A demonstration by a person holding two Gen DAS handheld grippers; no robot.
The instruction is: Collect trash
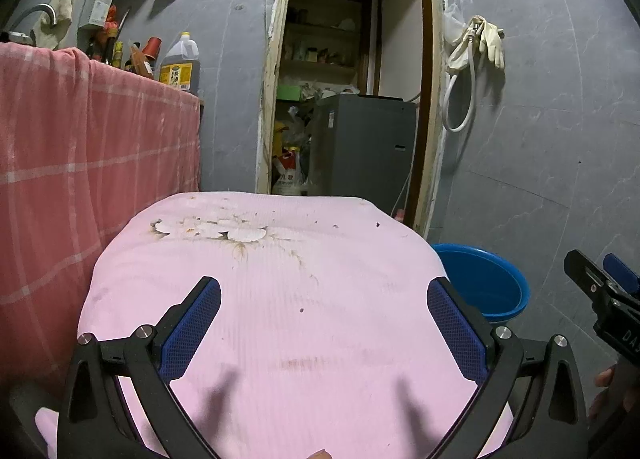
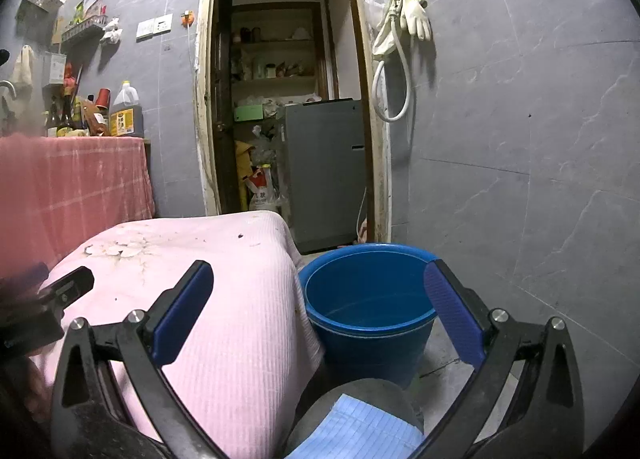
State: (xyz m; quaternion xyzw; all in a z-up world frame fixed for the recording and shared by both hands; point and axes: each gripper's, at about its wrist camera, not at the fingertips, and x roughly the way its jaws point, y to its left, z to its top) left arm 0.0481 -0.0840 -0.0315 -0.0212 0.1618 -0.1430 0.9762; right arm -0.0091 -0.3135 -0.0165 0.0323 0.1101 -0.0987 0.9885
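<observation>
The grey tiled wall (image 1: 540, 119) fills the background, with an open doorway (image 1: 352, 71) at 12 o'clock showing shelves and a grey appliance (image 1: 364, 147). At 9 o'clock a red checked cloth (image 1: 80, 163) hangs over a counter carrying an oil jug (image 1: 181, 63) and bottles.

The worktop under a pink cloth (image 1: 280, 319) takes up the lower middle of the left wrist view. Its long axis runs from 6 toward 12 o'clock. The trash sits on its far part, near 11 o'clock: a patch of flat white flakes (image 1: 212, 231) spread roughly 9 to 3 o'clock, with brown stains trailing toward 6, and small dark crumbs (image 1: 301, 310) scattered apart from it.

A blue bucket (image 2: 368, 299) stands on the floor just beside the worktop's right edge, upright, mouth open upward.

The left gripper (image 1: 324, 323) hovers low over the pink cloth, pointing toward 12 o'clock, its blue-padded fingers (image 1: 192, 323) spread wide and holding nothing. The right gripper (image 2: 320, 315) is level beside it, aimed at the bucket and the cloth's right edge, likewise spread wide and bare. A pair of pale rubber gloves (image 2: 416, 15) hangs at 1 o'clock with a white hose (image 2: 394, 91).
</observation>
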